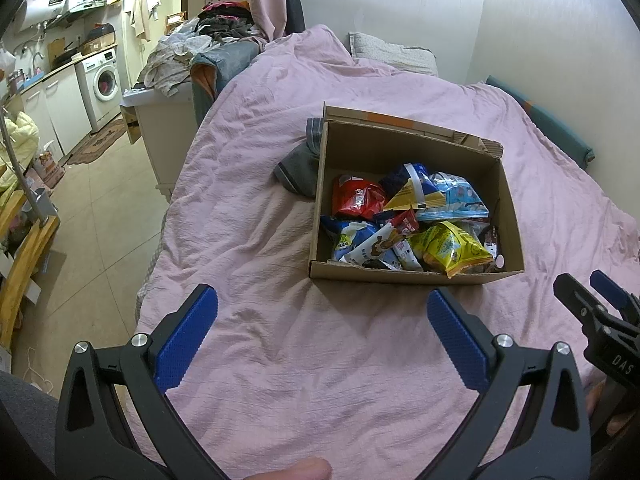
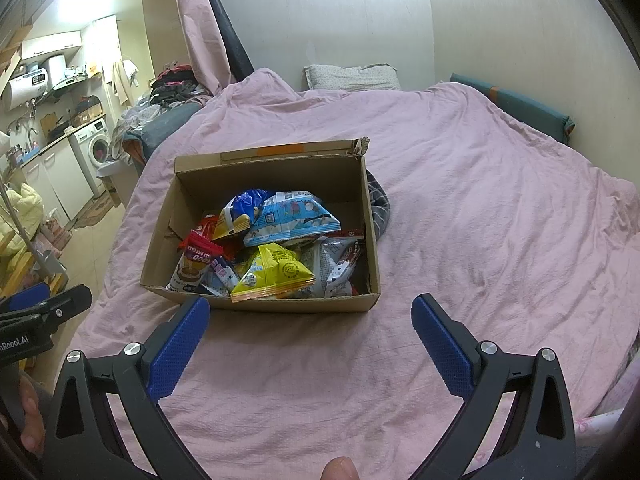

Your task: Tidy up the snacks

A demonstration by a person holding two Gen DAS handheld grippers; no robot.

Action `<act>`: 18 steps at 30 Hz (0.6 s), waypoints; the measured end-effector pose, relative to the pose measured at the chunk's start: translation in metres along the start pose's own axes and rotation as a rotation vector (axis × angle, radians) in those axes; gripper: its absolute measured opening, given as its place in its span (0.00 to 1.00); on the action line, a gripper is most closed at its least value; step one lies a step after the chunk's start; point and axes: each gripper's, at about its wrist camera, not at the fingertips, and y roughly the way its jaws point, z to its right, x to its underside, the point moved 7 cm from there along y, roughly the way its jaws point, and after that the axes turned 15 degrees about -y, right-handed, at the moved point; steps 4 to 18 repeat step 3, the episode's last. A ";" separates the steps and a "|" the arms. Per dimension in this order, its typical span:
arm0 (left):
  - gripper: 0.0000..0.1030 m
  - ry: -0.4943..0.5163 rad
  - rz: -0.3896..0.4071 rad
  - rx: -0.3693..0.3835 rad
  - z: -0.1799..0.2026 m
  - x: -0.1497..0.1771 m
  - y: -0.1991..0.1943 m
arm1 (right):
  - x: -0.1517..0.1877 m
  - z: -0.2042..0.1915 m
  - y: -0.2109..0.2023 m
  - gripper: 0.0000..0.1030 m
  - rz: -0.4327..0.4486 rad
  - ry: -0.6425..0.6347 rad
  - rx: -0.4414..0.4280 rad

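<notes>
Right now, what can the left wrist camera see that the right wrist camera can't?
Only the left wrist view shows the red snack bag clearly, and the right gripper at its edge. Only the right wrist view shows the left gripper from the side. Both show the cardboard box of snacks, the yellow snack bag, the pink bedsheet and the washing machine. Both grippers are open.

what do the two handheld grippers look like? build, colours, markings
Both match: black plastic frames with triangular cutouts and silver pivot screws. The left gripper and right gripper carry blue textured pads on their fingers. White lettering shows on the bodies: "DAS" on the right one seen from the left camera, "nRobot.AI" on the left one seen from the right camera. No cables visible.
</notes>
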 end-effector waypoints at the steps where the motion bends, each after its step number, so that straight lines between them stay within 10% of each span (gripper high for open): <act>1: 1.00 -0.001 -0.001 0.004 0.000 0.000 0.000 | 0.000 0.000 0.000 1.00 0.001 0.001 0.000; 18: 1.00 -0.002 -0.001 -0.001 0.001 0.000 0.000 | 0.000 -0.001 0.000 1.00 0.001 0.002 0.000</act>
